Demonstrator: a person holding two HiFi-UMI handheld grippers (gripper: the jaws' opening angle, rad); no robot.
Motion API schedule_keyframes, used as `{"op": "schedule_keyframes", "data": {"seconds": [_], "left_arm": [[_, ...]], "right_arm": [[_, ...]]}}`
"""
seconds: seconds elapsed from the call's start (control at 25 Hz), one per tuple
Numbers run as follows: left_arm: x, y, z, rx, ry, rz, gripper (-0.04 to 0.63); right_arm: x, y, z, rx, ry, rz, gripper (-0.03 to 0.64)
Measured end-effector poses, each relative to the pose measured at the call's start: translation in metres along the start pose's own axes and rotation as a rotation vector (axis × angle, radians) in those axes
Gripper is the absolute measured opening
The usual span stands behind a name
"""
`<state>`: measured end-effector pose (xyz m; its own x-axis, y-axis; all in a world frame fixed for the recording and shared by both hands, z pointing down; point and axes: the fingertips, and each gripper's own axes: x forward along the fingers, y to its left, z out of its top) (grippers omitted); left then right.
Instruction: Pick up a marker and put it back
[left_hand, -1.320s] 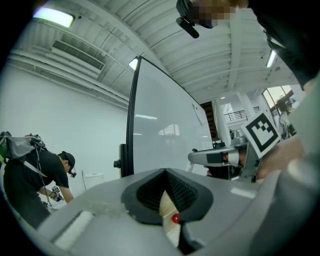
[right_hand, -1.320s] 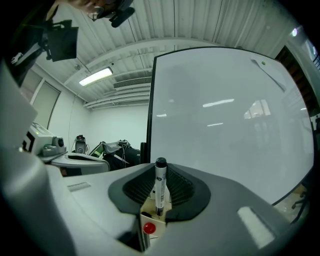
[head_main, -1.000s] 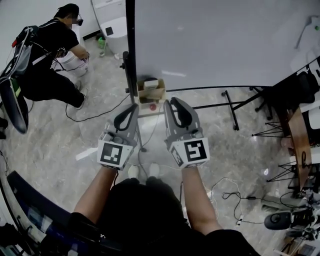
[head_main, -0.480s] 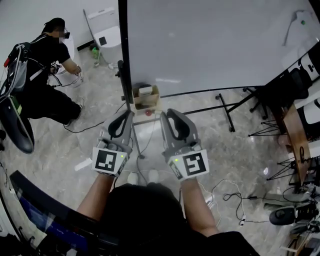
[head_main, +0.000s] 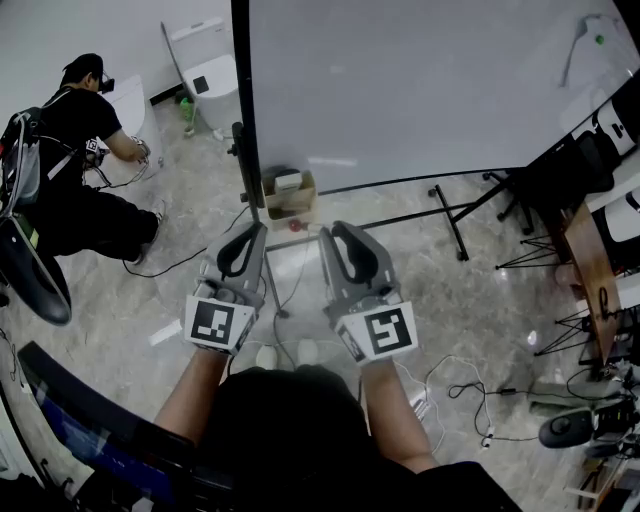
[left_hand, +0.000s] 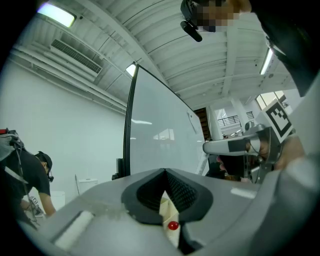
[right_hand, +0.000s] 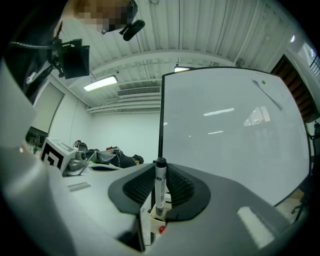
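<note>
A white marker with a black cap (right_hand: 160, 186) stands upright between the ribbed pads of my right gripper (right_hand: 160, 172), which is shut on it. From the head view the right gripper (head_main: 330, 232) points at a small cardboard box (head_main: 288, 195) fixed at the foot of the whiteboard (head_main: 400, 90); the marker itself is hidden there. My left gripper (head_main: 255, 230) hangs beside it at the same height. Its jaws (left_hand: 165, 172) are shut with nothing between them. A small red round thing (left_hand: 173, 225) shows below both grippers, by the box.
A person (head_main: 80, 170) crouches on the marble floor at the far left, beside a white toilet-like fixture (head_main: 205, 70). The whiteboard's black stand legs (head_main: 450, 215) spread right. Cables (head_main: 470, 400) and dark furniture (head_main: 600, 250) crowd the right side.
Both grippers have drifted slightly left and closer to the cardboard box. The crouching person has shifted further up and left in view. The right gripper's hold on the marker is unchanged.
</note>
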<state>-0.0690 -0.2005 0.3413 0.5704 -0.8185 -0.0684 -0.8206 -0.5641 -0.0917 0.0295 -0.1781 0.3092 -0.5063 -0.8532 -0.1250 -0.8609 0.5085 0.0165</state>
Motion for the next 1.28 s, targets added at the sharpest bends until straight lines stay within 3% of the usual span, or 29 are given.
{"op": "schedule_keyframes", "data": {"seconds": [0.24,1.28], "left_arm": [[0.000,0.001,-0.003,-0.028,-0.010,-0.010,0.005],[0.019,0.008,-0.017,-0.018,0.023,0.029,0.005]], "right_arm": [[0.004,0.001,-0.003,-0.001,0.004,0.008,0.075],[0.027,-0.020,-0.022,0.022,0.029,0.030,0.075]]}}
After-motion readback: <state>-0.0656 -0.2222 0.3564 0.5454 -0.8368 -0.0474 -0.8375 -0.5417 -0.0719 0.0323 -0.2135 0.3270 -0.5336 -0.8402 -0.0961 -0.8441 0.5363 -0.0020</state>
